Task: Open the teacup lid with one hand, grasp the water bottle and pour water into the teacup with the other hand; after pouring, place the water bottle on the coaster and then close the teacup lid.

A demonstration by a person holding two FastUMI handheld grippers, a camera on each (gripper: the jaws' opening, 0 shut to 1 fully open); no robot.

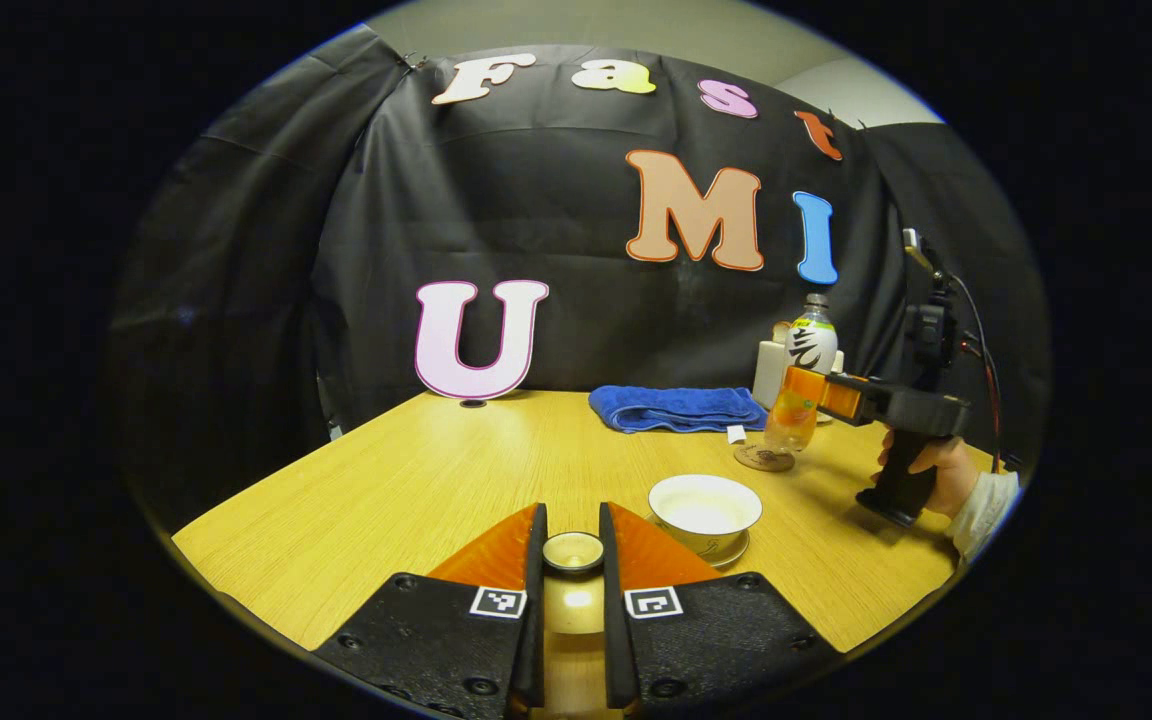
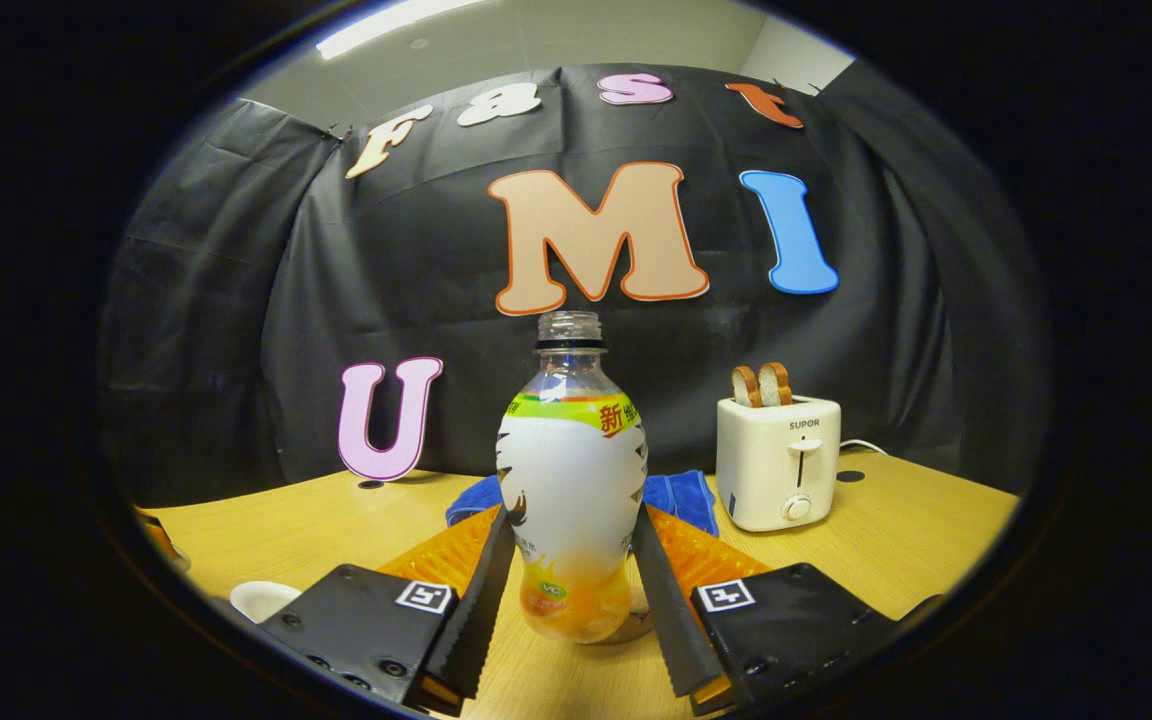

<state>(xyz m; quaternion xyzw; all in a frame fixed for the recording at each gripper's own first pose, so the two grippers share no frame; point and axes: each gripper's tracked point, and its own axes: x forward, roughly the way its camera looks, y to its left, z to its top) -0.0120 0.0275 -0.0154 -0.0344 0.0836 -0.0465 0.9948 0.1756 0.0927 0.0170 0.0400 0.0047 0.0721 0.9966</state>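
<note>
Left gripper [image 1: 572, 545] pinches the teacup lid [image 1: 573, 551] clear of the open teacup [image 1: 704, 512], leaving the mouth free, while right gripper [image 2: 566, 570] clamps the water bottle [image 2: 572, 500], probably seated on the coaster [image 1: 763, 458], hard to confirm.

Black left gripper [image 1: 573, 560] with orange ribbed fingers [image 1: 496, 555], square markers and screws; the right gripper [image 2: 568, 590] matches; white sleeve [image 1: 986, 505] shows.
</note>
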